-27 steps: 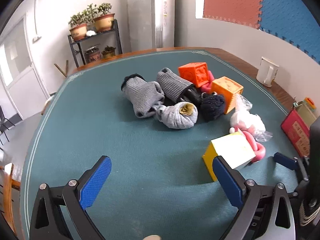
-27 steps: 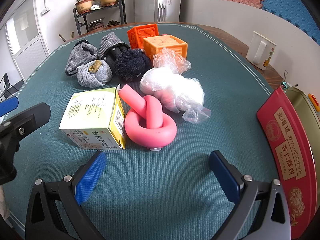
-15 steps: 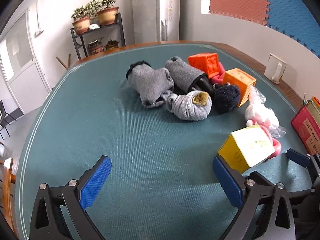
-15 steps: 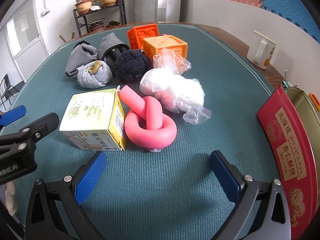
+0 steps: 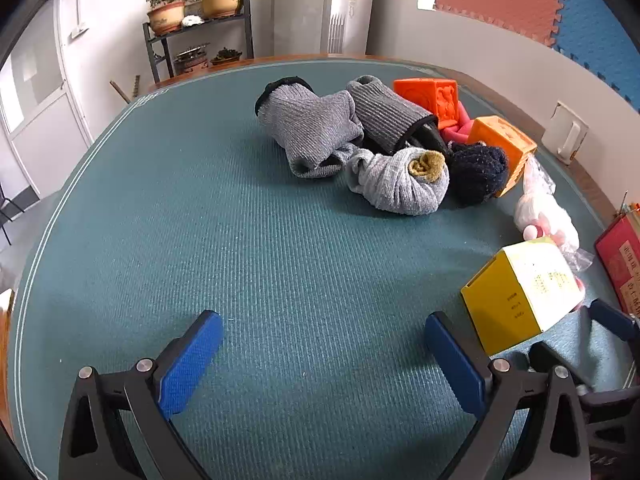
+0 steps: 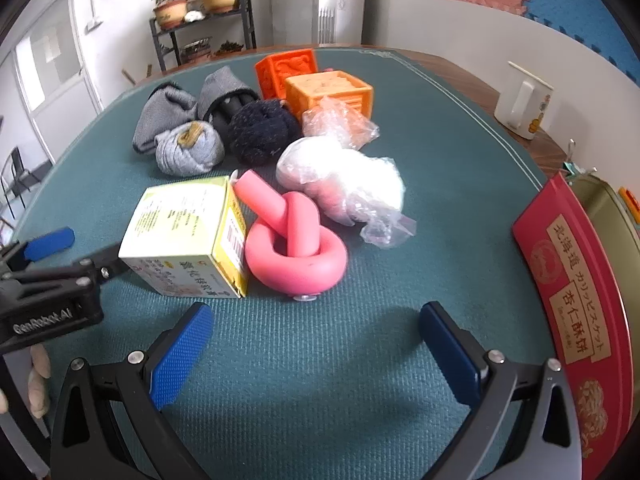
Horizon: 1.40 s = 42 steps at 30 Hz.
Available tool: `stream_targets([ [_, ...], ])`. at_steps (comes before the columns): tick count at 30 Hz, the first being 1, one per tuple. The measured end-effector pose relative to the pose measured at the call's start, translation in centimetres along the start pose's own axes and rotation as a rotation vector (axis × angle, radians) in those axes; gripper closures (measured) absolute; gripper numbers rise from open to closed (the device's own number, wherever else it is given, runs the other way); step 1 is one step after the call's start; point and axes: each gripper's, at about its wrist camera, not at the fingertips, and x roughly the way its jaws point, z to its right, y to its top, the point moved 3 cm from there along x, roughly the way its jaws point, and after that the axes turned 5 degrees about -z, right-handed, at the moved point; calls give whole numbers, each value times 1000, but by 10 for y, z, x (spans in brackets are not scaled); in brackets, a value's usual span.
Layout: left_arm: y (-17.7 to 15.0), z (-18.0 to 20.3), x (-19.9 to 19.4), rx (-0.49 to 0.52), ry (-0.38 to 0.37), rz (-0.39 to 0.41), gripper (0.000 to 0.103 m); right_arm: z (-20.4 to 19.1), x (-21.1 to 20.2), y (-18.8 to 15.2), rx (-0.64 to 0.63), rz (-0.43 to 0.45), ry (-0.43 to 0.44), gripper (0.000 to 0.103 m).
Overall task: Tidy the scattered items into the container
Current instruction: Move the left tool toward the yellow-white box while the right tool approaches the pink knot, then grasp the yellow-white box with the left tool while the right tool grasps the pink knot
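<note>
A pile lies on the green table mat (image 5: 240,260): grey socks (image 5: 312,132), a rolled grey sock (image 5: 400,184), a dark sock ball (image 5: 478,174), two orange cubes (image 6: 328,88), a plastic-wrapped white bundle (image 6: 340,184), a pink knotted tube (image 6: 296,244) and a yellow-white box (image 6: 188,236). My left gripper (image 5: 324,356) is open and empty, left of the box (image 5: 524,292). My right gripper (image 6: 316,352) is open and empty, just short of the pink tube. A red tin lid (image 6: 576,280) leans on the gold tin (image 6: 612,216) at the right.
A white mug (image 6: 524,108) stands on the wooden table edge at the far right. A plant shelf (image 5: 200,32) and a white floor unit stand beyond the table. The left gripper shows in the right wrist view (image 6: 52,264).
My left gripper has swung left and forward, so the sock pile sits nearer the middle and the box at the right edge. My right gripper has edged slightly closer to the pink tube.
</note>
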Motion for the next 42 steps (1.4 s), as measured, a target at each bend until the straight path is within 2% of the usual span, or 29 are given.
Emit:
stream_targets([
  [5,7,-8,2,2,2,-6,1,14,-20,-1,28,70,-28,0],
  [8,-6,-15,-5,8,2,5,1,22,-33,7,24,108,-47,0],
  [12,-13,-24,-11,10,0,11,0,32,-40,24,44,137,-22,0],
  [15,-4,3,8,0,19,19,1,35,-37,31,52,153,-12,4],
  [16,-5,2,6,-5,5,25,1,36,-33,31,57,155,-2,9],
  [17,-6,2,3,-11,-18,33,1,36,-29,31,65,156,10,15],
  [19,-7,6,-3,-24,-97,55,1,40,-20,28,91,154,23,21],
  [22,-8,21,-11,6,-166,75,1,42,-20,28,104,173,40,21],
  [27,-12,56,-27,106,-195,131,1,42,-27,28,98,208,33,21],
  [33,-11,78,-47,147,-241,166,1,57,-37,26,169,253,67,21],
  [38,-16,99,-43,162,-262,129,1,68,-47,26,219,294,96,21],
  [42,-15,126,-39,296,-244,144,1,67,-48,26,220,294,121,21],
])
